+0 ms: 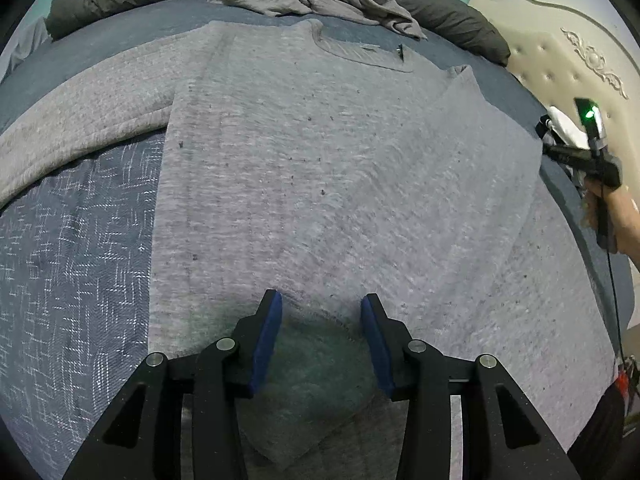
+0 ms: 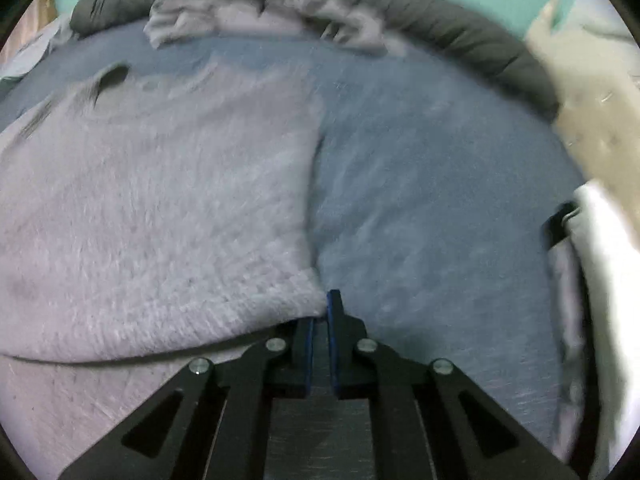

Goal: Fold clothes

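sweater (image 1: 320,168): grey nubby knit, flat on blue bedspread (image 1: 72,240), ahead of and under left gripper (image 1: 321,320) | left jaws apart, empty | right gripper (image 2: 326,312) jaws near together; grip on the hem corner beside its tip cannot be told, view blurred | handles soft, limp, stretchy, fairly light; best pinched at ribbed hem or sleeve cuff

The left wrist view looks forward and down, close above the flat grey knitted sweater (image 1: 320,180) on the blue woven bedspread (image 1: 72,248). The right wrist view sits lower, near the sweater's edge. Both views share the dark grey rolled duvet (image 2: 460,40).
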A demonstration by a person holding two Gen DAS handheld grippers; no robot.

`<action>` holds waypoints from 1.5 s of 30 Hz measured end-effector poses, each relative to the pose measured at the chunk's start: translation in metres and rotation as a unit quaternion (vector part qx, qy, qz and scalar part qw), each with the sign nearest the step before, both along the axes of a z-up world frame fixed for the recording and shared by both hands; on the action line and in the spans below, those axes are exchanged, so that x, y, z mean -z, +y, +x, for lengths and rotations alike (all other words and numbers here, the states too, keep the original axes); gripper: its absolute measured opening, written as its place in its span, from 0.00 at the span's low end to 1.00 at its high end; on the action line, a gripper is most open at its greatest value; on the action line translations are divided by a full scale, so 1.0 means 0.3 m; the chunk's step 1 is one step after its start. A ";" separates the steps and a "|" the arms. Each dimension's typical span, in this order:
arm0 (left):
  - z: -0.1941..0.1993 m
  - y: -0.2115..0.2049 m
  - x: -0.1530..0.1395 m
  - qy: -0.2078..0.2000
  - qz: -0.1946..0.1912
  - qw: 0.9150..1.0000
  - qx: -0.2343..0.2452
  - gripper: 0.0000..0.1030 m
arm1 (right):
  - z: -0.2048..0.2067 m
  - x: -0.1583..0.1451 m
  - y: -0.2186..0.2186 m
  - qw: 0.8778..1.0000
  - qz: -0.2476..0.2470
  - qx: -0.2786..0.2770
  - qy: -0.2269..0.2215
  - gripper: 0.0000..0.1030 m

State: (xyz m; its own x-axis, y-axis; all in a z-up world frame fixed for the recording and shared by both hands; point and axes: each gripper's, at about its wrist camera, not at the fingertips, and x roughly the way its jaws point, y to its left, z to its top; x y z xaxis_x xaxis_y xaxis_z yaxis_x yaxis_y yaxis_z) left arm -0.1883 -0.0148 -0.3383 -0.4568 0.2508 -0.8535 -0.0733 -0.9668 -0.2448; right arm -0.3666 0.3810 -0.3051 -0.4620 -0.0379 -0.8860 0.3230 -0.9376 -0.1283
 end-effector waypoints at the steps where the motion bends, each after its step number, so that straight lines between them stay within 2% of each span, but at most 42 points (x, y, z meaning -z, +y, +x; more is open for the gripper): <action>1: 0.000 -0.001 0.001 0.000 0.001 1.000 0.000 0.44 | 0.005 -0.003 0.015 1.000 -0.010 0.005 0.001 0.08; 2: 0.001 -0.002 0.001 0.000 0.001 1.000 0.001 0.44 | 0.010 -0.005 0.029 1.000 -0.021 0.009 0.003 0.12; 4: 0.001 -0.003 0.002 -0.001 0.002 1.000 0.002 0.44 | 0.021 -0.010 0.059 0.999 -0.042 0.018 0.005 0.39; 5: -0.001 -0.003 0.002 -0.002 0.002 1.000 0.002 0.44 | 0.026 -0.013 0.073 0.998 -0.052 0.023 0.007 0.39; 10: -0.015 0.007 0.001 -0.003 0.003 1.000 0.001 0.47 | 0.046 -0.018 0.122 0.994 -0.098 0.036 0.010 0.39; 14: -0.014 0.004 0.002 -0.002 0.008 1.000 -0.001 0.48 | 0.037 0.008 0.072 0.997 -0.078 0.020 0.010 0.39; 16: -0.015 0.003 0.002 -0.003 0.008 1.000 0.000 0.48 | 0.032 0.022 0.057 0.997 -0.069 0.010 0.011 0.17; 21: -0.019 0.003 0.002 -0.004 0.008 1.000 0.003 0.48 | 0.032 0.022 0.075 0.998 -0.047 0.028 0.013 0.00; 22: -0.019 0.004 0.001 -0.004 0.008 1.000 0.004 0.48 | 0.033 0.020 0.095 0.998 -0.032 0.041 0.018 0.00; 27: -0.021 0.001 0.002 -0.004 0.010 1.000 0.005 0.48 | 0.044 -0.031 0.224 0.994 -0.061 0.088 0.028 0.00; 30: -0.023 -0.004 0.005 -0.004 0.014 1.000 0.002 0.48 | 0.019 -0.109 0.252 0.986 -0.125 0.103 0.043 0.02; 32: -0.018 -0.003 0.011 -0.003 0.016 1.000 0.003 0.48 | -0.027 -0.159 0.216 0.983 -0.149 0.095 0.047 0.08; 34: -0.017 0.000 0.011 -0.002 0.014 1.000 0.006 0.48 | -0.085 -0.186 0.152 0.985 -0.151 0.077 0.039 0.32; 35: -0.019 0.001 0.012 -0.002 0.014 1.000 0.007 0.48 | -0.114 -0.198 0.120 0.986 -0.152 0.067 0.034 0.36; 39: -0.044 0.001 0.018 -0.004 0.021 1.000 0.009 0.48 | -0.243 -0.206 -0.006 0.986 -0.158 0.047 0.018 0.37; 45: -0.058 -0.005 0.025 -0.006 0.032 0.999 0.014 0.50 | -0.386 -0.133 -0.058 0.981 -0.177 0.085 -0.009 0.37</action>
